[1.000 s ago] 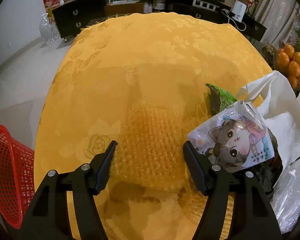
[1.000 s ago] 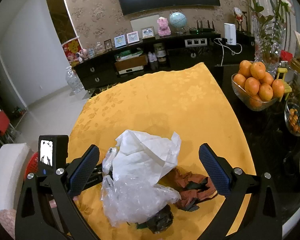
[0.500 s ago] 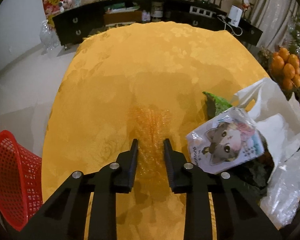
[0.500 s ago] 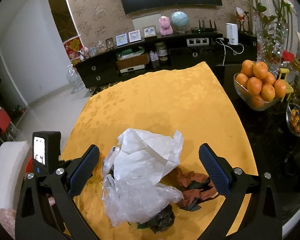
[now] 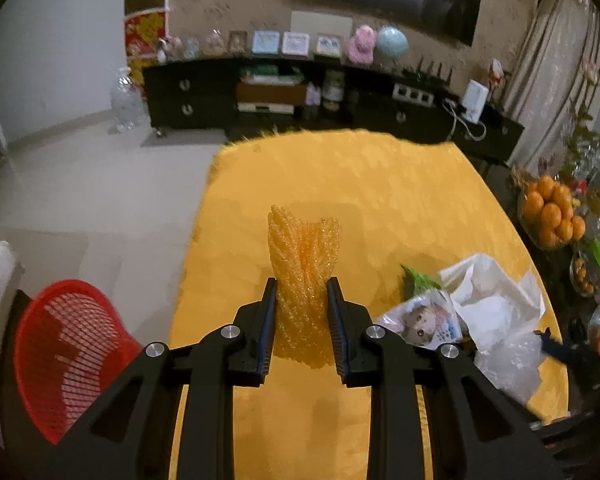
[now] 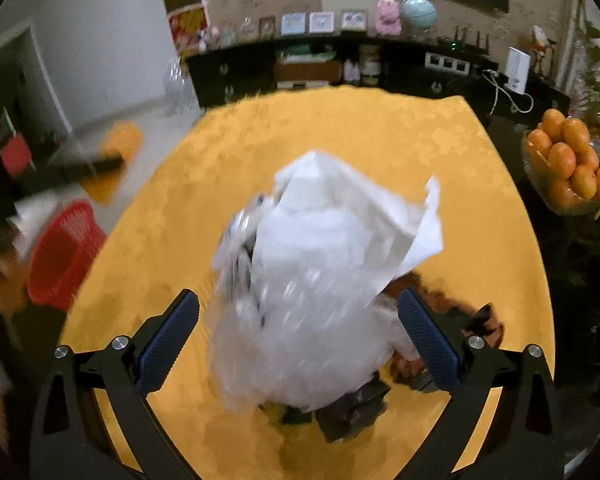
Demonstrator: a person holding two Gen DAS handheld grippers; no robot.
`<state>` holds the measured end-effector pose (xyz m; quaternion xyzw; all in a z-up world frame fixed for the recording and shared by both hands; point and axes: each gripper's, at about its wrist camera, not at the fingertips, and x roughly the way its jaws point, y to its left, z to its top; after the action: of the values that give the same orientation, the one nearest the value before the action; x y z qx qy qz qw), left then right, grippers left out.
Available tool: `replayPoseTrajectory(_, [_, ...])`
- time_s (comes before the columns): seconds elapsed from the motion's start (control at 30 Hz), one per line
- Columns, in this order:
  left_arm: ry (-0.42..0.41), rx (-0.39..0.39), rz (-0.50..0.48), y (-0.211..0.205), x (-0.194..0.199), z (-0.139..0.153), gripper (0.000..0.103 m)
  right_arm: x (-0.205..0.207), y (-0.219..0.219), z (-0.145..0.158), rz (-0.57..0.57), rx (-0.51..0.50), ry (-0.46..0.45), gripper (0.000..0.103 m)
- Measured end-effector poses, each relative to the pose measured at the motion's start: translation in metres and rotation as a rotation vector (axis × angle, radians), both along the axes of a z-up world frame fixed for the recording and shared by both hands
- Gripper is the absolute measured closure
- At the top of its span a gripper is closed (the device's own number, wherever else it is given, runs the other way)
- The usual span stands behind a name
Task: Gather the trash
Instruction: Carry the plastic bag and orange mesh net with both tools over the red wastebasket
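Note:
My left gripper (image 5: 301,286) is shut on a crumpled sheet of bubble wrap (image 5: 302,256), which looks orange and hangs above the yellow tablecloth (image 5: 340,176). A red mesh basket (image 5: 68,356) stands on the floor to its lower left. On the right of the table lies a trash pile: a cartoon-cat packet (image 5: 420,320), a green wrapper (image 5: 418,280) and a white plastic bag (image 5: 496,300). My right gripper (image 6: 299,296) stands open low over the white bag (image 6: 332,248), one finger on each side. A brown wrapper (image 6: 452,312) and a dark scrap (image 6: 352,408) stick out beneath it.
A glass bowl of oranges (image 6: 568,164) stands on the dark tabletop at the right edge, with jars and a vase behind it. The red basket (image 6: 64,252) sits off the table's left side. A long dark cabinet (image 5: 260,92) lines the far wall.
The left jaws closed on the bubble wrap and lifted it off the cloth. The right gripper came down closer over the white bag, still open.

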<state>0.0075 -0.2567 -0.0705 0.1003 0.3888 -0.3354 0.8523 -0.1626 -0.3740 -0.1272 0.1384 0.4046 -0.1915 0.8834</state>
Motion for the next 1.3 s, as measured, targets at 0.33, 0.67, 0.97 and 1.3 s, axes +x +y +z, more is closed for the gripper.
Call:
replayPoseTrajectory(0.33, [-0.073,-0.039,0.065,0.046,0.001,0.027,0.08,0.001,-0.004,0.0,-0.003,0.019,0.006,0.044])
replayPoseTrajectory(0.67, [-0.159,-0.1,0.132,0.078,-0.001,0.056,0.08,-0.013,0.0,0.065,-0.025,-0.015,-0.176,0.045])
replayPoseTrajectory(0.97, [-0.198,-0.133,0.183,0.101,0.004,0.072,0.08,0.002,0.004,0.095,-0.045,-0.07,-0.239,0.045])
replayPoseTrajectory(1.3, [-0.229,-0.141,0.266,0.133,0.019,0.083,0.08,0.052,0.033,0.126,0.031,-0.124,-0.287,0.045])
